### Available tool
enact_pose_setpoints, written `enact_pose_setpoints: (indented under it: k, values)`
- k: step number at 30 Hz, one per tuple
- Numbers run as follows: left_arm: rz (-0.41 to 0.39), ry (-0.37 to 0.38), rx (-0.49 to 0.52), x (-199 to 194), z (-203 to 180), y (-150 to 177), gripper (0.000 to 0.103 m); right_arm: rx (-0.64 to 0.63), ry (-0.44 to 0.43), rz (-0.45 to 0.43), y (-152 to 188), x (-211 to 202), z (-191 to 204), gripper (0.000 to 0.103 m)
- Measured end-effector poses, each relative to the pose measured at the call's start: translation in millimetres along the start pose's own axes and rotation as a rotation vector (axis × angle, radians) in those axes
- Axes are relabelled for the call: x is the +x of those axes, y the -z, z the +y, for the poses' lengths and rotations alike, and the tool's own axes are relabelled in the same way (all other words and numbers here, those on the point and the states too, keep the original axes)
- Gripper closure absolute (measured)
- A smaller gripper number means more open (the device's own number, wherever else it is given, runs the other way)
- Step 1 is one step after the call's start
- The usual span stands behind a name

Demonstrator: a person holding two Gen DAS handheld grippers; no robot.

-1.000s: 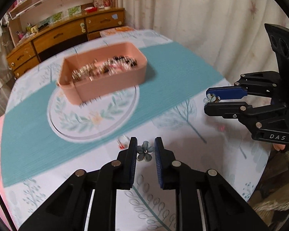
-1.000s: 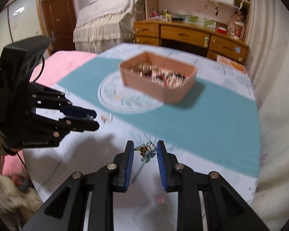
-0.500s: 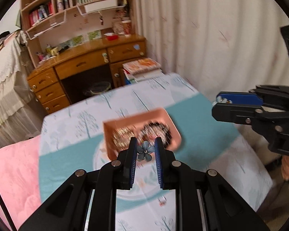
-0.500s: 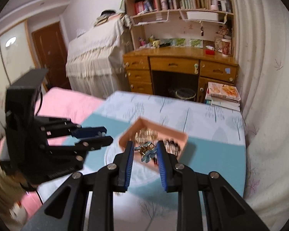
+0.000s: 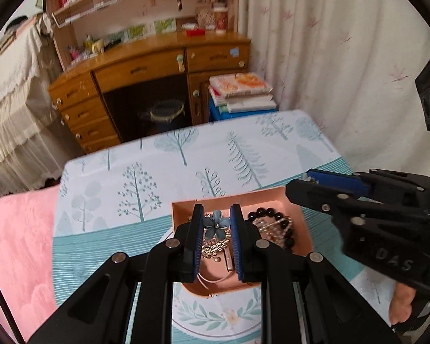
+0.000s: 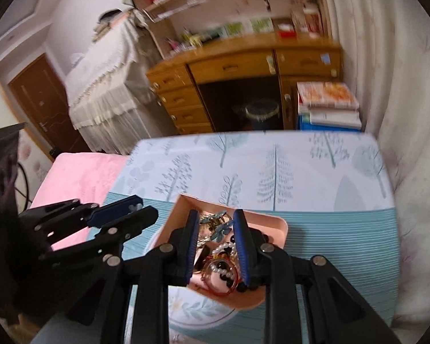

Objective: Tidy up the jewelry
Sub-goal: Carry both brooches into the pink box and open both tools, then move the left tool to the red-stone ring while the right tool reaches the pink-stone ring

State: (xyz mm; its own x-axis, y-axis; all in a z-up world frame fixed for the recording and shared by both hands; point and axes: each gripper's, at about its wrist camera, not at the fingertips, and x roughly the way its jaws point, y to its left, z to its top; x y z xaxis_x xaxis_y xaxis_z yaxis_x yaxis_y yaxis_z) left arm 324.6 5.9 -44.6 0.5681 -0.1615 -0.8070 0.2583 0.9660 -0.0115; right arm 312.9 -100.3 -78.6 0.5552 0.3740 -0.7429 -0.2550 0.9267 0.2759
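Now carried over pink tray [image 5: 272,196]; both grippers [image 5: 216,225] [image 6: 216,226] pinching flower clips [image 5: 215,225] [image 6: 221,229]. Release low, toward 12 o'clock, clear of beads [image 5: 272,223].

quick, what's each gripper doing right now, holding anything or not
Left gripper: shut on a blue flower earring, above the pink box.
Right gripper: shut on a blue and gold flower earring, also above the box.

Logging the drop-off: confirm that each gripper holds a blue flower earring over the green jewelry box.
Wrong on colour: the jewelry box is pink, as the left wrist view shows. The left gripper and the right gripper each do hold a blue flower earring over it.
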Motion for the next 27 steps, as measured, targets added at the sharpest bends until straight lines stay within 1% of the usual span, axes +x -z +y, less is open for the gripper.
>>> enact_pose_setpoints:
  k: [4,5,6,7,8,9,11,18,20,23,27]
  values:
    - [0.029,0.02,-0.039,28,11,3,0.085,0.026,-0.017,0.025,-2,24,-5,0.078]
    - [0.037,0.027,-0.045,34,13,3,0.08,0.038,-0.034,0.029,-2,28,-7,0.078]
    - [0.042,0.028,-0.048,37,15,5,0.071,0.05,-0.052,0.03,-3,30,-8,0.078]
    - [0.044,0.028,-0.051,39,15,6,0.065,0.057,-0.062,0.032,-4,32,-9,0.077]
    - [0.039,0.029,-0.053,40,15,7,0.051,0.061,-0.07,0.033,-5,34,-9,0.076]
    - [0.029,0.024,-0.052,40,16,8,0.041,0.062,-0.069,0.03,-5,34,-9,0.075]
    - [0.004,0.0,-0.043,37,16,11,0.039,0.057,-0.063,0.022,-3,33,-8,0.075]
    - [0.004,-0.017,-0.029,25,18,18,0.038,0.039,-0.053,-0.003,7,15,-5,0.075]
    - [-0.002,-0.016,-0.027,17,17,23,0.037,0.025,-0.045,-0.01,13,6,-4,0.075]
    - [-0.018,-0.017,-0.03,4,14,30,0.033,0.012,-0.039,-0.014,25,-12,-3,0.075]
    - [-0.032,-0.007,-0.026,-15,9,43,0.032,-0.005,-0.014,-0.012,42,-33,-3,0.075]
